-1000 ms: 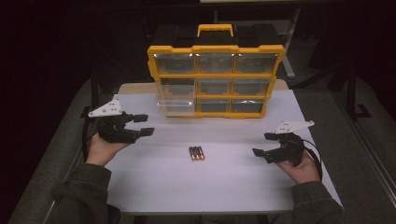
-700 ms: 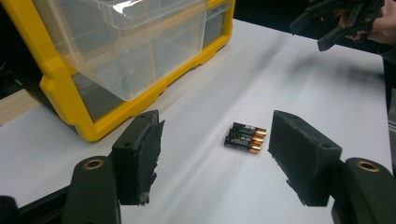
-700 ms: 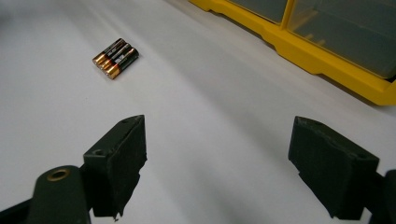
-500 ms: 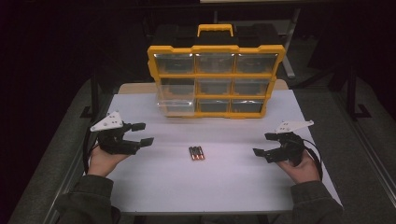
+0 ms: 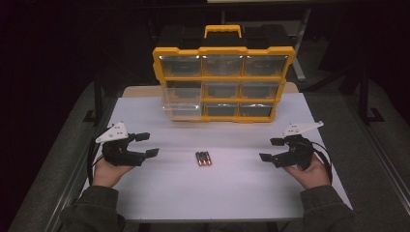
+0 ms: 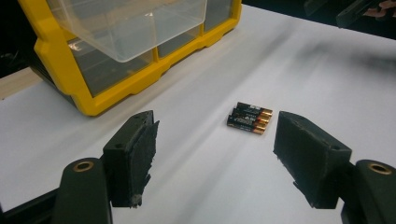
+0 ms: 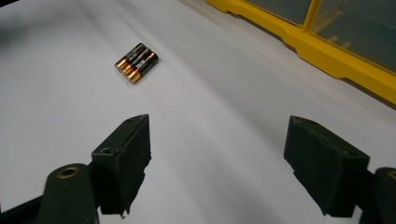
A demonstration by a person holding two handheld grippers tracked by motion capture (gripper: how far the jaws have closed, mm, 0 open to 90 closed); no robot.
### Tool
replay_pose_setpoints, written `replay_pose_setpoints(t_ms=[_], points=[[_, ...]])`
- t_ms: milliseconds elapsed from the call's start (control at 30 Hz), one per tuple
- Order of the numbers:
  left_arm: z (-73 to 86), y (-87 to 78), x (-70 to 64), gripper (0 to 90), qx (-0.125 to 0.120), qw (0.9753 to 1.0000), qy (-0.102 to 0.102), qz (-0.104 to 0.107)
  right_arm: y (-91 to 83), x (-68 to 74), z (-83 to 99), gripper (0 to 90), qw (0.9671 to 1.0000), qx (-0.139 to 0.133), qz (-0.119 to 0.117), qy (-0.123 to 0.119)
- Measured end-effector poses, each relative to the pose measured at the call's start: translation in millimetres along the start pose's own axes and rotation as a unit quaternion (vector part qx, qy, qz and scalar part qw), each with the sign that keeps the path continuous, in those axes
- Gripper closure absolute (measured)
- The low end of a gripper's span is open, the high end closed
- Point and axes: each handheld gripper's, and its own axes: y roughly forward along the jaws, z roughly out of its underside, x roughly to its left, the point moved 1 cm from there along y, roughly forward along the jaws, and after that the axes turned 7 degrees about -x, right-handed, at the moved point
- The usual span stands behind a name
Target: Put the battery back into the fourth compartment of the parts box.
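While grippers gape, batteries (image 5: 203,158) lie between, seemingly untouched.

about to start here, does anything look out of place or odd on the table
One thing: in the yellow organizer, the clear drawer at the left of its middle row is pulled partway out, while the others sit flush. The three batteries lie neatly side by side on the white table. Nothing spilled or damaged.

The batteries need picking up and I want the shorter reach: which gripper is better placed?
Probably the left gripper. The batteries lie a little nearer it than the right gripper, and the pulled-out drawer of the yellow organizer is on its side. Both are open and empty.
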Motion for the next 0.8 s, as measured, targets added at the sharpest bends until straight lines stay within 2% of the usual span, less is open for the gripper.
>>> replay_pose_setpoints(t_ms=[267,333,400,800], points=[[6.3,-2.9,-0.4,28.3,0.006,0.9999,-0.001,-0.009,5.8,4.3,-14.7,25.4,0.9998,0.006,-0.016,-0.005],[6.7,-3.1,-0.4,27.9,0.001,0.9999,-0.007,-0.009,7.7,4.6,-17.7,25.6,0.9998,0.008,-0.017,-0.007],[6.7,-3.2,0.0,27.6,0.007,0.9999,-0.002,-0.011,9.4,4.2,-19.4,25.6,0.9997,0.011,-0.019,-0.008],[8.1,-4.2,-1.3,25.4,0.016,0.9998,0.003,-0.014,16.9,-0.1,-21.8,25.7,0.9995,0.016,-0.026,0.009]])
